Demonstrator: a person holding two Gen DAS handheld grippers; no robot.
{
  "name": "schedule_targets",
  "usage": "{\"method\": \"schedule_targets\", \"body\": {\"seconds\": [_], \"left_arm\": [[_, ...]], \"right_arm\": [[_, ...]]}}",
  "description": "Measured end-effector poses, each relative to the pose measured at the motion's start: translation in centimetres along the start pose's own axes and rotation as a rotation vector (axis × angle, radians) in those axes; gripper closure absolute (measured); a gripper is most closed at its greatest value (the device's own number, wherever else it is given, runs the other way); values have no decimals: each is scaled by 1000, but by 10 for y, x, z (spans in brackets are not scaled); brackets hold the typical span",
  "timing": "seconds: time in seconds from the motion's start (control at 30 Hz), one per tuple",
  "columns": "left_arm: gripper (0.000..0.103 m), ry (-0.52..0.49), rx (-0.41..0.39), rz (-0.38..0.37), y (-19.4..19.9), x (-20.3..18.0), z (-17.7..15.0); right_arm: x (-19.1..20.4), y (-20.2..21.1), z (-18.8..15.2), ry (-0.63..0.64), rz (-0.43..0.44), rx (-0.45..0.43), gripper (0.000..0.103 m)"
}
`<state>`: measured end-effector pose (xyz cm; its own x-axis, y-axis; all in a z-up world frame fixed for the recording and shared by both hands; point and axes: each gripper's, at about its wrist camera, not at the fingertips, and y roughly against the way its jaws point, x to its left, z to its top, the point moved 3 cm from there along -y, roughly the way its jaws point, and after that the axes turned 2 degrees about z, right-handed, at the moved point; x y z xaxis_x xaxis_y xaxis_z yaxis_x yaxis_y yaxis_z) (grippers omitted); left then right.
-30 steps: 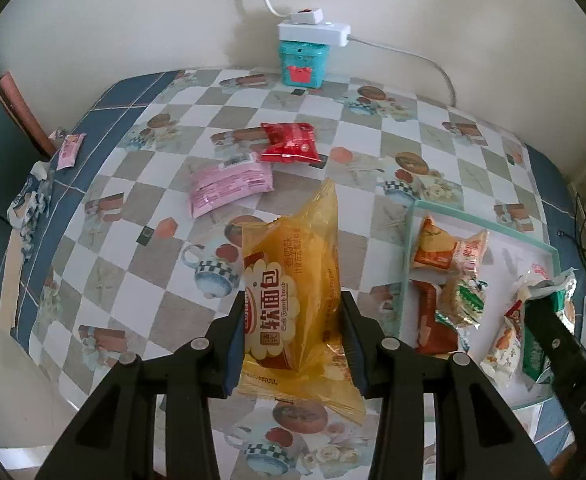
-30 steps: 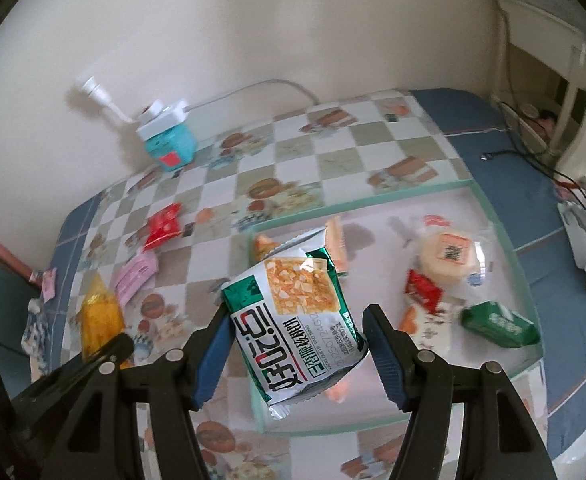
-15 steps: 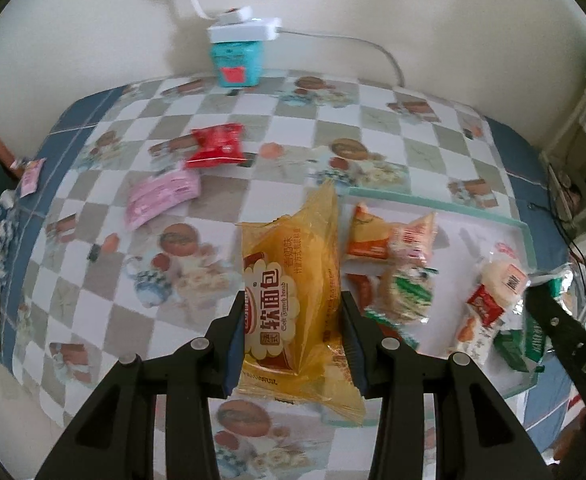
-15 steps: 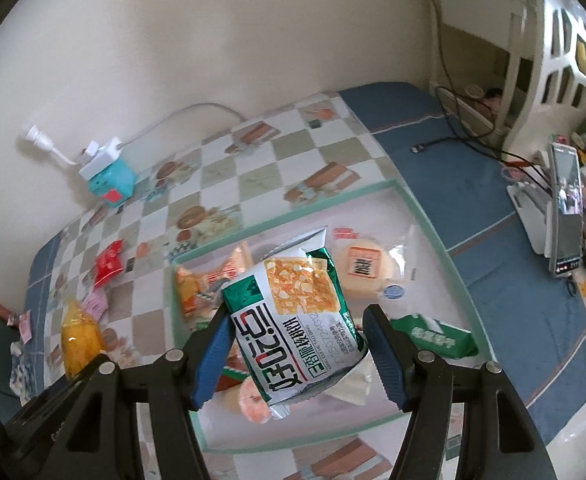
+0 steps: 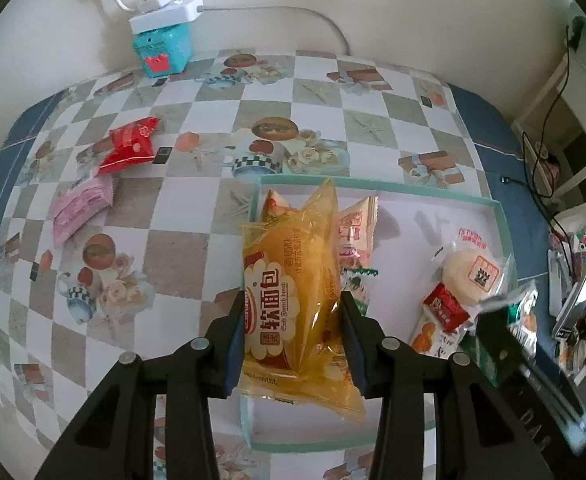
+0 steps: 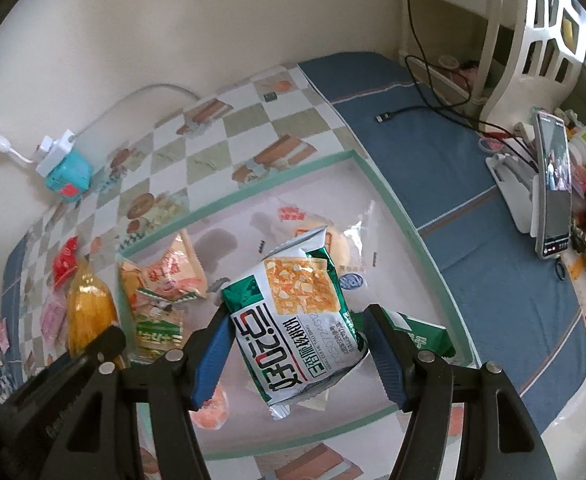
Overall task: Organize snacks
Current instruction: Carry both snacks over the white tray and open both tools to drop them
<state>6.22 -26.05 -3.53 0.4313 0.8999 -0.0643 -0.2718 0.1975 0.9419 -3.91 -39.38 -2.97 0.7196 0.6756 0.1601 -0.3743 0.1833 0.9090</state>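
Observation:
My left gripper [image 5: 291,340] is shut on a yellow soft-bread packet [image 5: 293,292] and hangs over the left end of the white tray with a green rim [image 5: 373,185]. My right gripper [image 6: 295,350] is shut on a green-and-white cracker bag [image 6: 297,316] above the tray's [image 6: 277,188] middle. The bread packet [image 6: 87,312] shows at the left of the right wrist view. Several snacks lie in the tray, among them a round pastry [image 5: 473,276], a small red packet [image 5: 445,312] and orange packets [image 6: 165,276]. A red packet [image 5: 129,151] and a pink packet [image 5: 79,209] lie on the checkered tablecloth to the tray's left.
A teal box [image 5: 164,50] with a white power strip on top stands against the back wall. A black cable [image 6: 417,114] crosses the blue cloth to the tray's right. A phone on a stand [image 6: 551,184] and small clutter fill the far right edge.
Both grippers have carried their packets rightward and lower, from beside and over the tray's left edge to over the tray. Both grips are unchanged.

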Motion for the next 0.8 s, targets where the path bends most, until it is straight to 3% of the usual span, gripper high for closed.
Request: {"method": "schedule_targets", "body": {"seconds": [0.33, 0.8], "left_arm": [[58, 4, 14, -66, -14, -16, 14], [58, -26, 17, -89, -20, -36, 16]], "right_arm": [[-2, -12, 0, 12, -24, 24, 35], [2, -20, -1, 29, -51, 42, 35]]}}
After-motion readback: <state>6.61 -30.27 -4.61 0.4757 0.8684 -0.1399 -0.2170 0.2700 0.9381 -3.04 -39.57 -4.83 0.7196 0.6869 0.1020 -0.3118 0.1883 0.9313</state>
